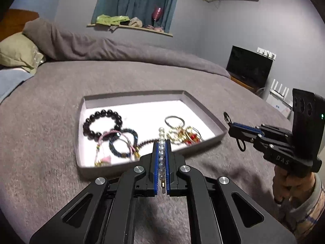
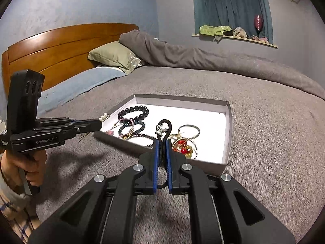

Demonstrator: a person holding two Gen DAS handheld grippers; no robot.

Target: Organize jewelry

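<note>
A shallow grey box lid [image 1: 217, 122] [image 2: 228, 134] with a white floor lies on the bed. In it are a black bead bracelet [image 1: 102, 125] [image 2: 134, 111], a dark braided bracelet [image 1: 124, 142] [image 2: 132, 127], a dark bead strand [image 1: 147, 142] [image 2: 145, 136], metal rings [image 1: 174, 121] [image 2: 189, 131] and a gold and red piece [image 1: 189, 137] [image 2: 182, 146]. My left gripper [image 1: 161, 142] [image 2: 100, 123] is shut on a pearl clip [image 1: 161, 152] [image 2: 103, 118], lifted near the lid's front edge. My right gripper [image 2: 162, 142] [image 1: 230, 128] is shut on a black cord with a silver charm [image 2: 165, 129] [image 1: 227, 118].
Grey blanket [image 1: 61, 122] covers the bed, bunched along the far side. Pillows [image 2: 115, 58] and a wooden headboard [image 2: 61, 46] sit at the head end. A dark screen [image 1: 248, 67] and a white router [image 1: 279, 93] stand beyond the bed. A hand [image 2: 30, 166] holds each gripper.
</note>
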